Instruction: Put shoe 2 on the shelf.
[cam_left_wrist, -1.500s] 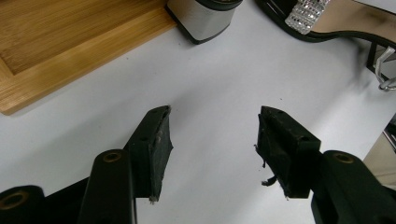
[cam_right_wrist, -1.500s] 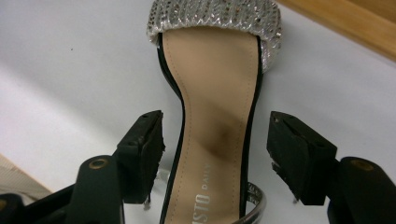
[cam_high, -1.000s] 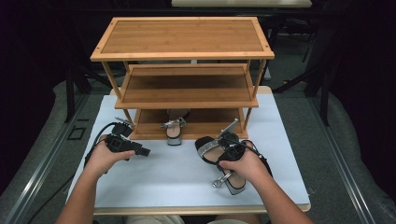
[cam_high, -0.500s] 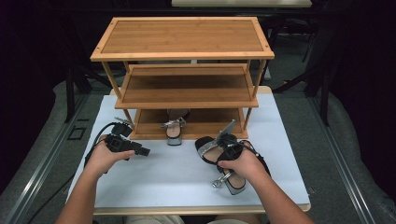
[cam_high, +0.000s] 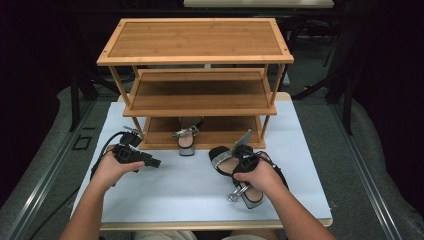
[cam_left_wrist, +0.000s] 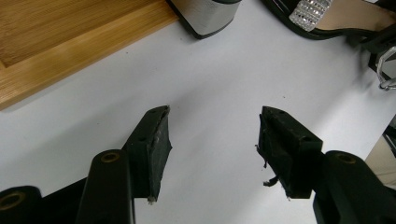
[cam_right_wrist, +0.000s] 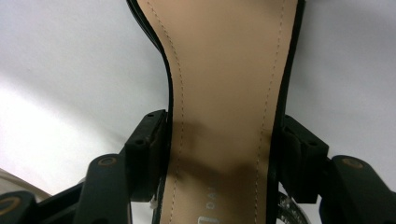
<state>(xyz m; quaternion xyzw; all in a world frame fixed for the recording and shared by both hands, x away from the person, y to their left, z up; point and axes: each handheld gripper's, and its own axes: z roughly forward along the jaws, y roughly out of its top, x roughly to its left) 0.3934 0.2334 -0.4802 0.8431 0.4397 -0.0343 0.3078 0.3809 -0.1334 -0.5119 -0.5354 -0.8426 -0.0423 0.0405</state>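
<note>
Right claw (cam_right_wrist: 219, 158) is straddling the waist of the black sandal (cam_high: 235, 167), one jaw pressed to each edge of the tan insole, so it looks clamped on. The sandal lies on the white bench (cam_high: 185, 200), just in front of the wooden rack (cam_high: 200, 100), where its mate (cam_high: 186, 140) pokes out of the bottom shelf. Light shoe, I'd say, with a stiff sole, floppy straps and a slick metal heel; that narrow waist is the sensible hold. Left claw (cam_left_wrist: 212, 144) hovers wide open, empty.
</note>
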